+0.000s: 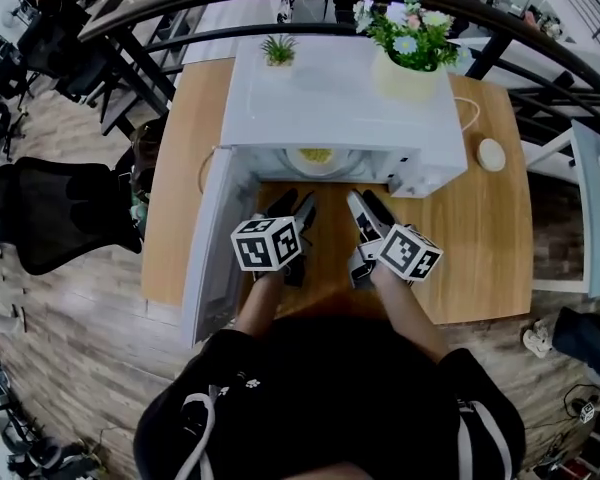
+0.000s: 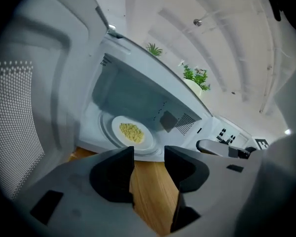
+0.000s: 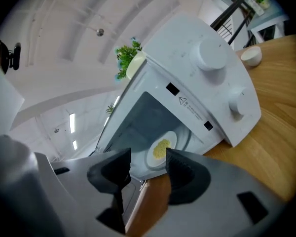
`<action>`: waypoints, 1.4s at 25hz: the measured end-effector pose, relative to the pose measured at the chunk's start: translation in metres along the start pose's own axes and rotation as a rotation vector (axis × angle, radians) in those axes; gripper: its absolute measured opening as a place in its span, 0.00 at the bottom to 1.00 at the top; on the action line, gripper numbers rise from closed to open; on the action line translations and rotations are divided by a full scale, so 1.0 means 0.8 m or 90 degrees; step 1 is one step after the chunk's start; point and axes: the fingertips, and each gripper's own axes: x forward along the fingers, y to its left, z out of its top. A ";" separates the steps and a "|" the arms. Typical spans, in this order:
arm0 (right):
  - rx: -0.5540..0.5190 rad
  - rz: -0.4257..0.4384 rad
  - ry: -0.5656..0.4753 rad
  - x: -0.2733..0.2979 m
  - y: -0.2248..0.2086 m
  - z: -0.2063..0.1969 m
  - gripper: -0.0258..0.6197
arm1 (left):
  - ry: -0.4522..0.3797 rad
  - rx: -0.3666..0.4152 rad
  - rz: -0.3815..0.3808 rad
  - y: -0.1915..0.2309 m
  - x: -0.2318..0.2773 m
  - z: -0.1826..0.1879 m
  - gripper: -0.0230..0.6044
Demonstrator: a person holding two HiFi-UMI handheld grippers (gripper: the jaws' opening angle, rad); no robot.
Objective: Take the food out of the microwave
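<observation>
Left gripper (image 2: 149, 154): I read its 2 jaws spread, nothing between them.
Right gripper (image 3: 148, 157): 2 jaws spread, nothing between them.
Plate of yellow food (image 2: 131, 132): ahead of both grippers, inside the microwave (image 1: 330, 108).
Door (image 1: 212, 238): swung open, left of both grippers.

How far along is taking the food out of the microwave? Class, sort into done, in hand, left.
Done: the microwave door stands open. In hand: the left gripper and right gripper, both open and empty, hover before the opening. Left: the plate of food sits inside, ungrasped.
</observation>
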 end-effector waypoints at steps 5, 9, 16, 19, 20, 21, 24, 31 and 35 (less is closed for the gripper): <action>0.061 -0.048 0.007 0.023 -0.026 -0.006 0.39 | 0.017 -0.056 0.015 0.026 0.019 -0.007 0.32; 0.116 -0.071 0.019 0.044 -0.040 -0.016 0.43 | 0.023 -0.125 0.007 0.036 0.035 -0.007 0.34; 0.187 -0.115 0.027 0.078 -0.067 -0.035 0.52 | 0.031 -0.185 0.003 0.051 0.060 -0.011 0.37; 0.216 -0.137 0.027 0.087 -0.079 -0.043 0.55 | 0.033 -0.211 0.010 0.060 0.065 -0.014 0.38; 0.226 -0.142 0.026 0.090 -0.082 -0.046 0.55 | 0.036 -0.218 0.013 0.063 0.067 -0.016 0.38; 0.237 -0.147 0.025 0.092 -0.085 -0.048 0.56 | 0.037 -0.225 0.014 0.066 0.068 -0.018 0.38; 0.277 -0.166 0.027 0.099 -0.092 -0.061 0.59 | 0.038 -0.262 0.008 0.071 0.070 -0.019 0.39; 0.309 -0.188 0.037 0.119 -0.098 -0.074 0.62 | 0.044 -0.281 0.007 0.077 0.074 -0.018 0.39; 0.306 -0.187 0.036 0.135 -0.095 -0.071 0.62 | 0.044 -0.285 0.012 0.082 0.075 -0.018 0.39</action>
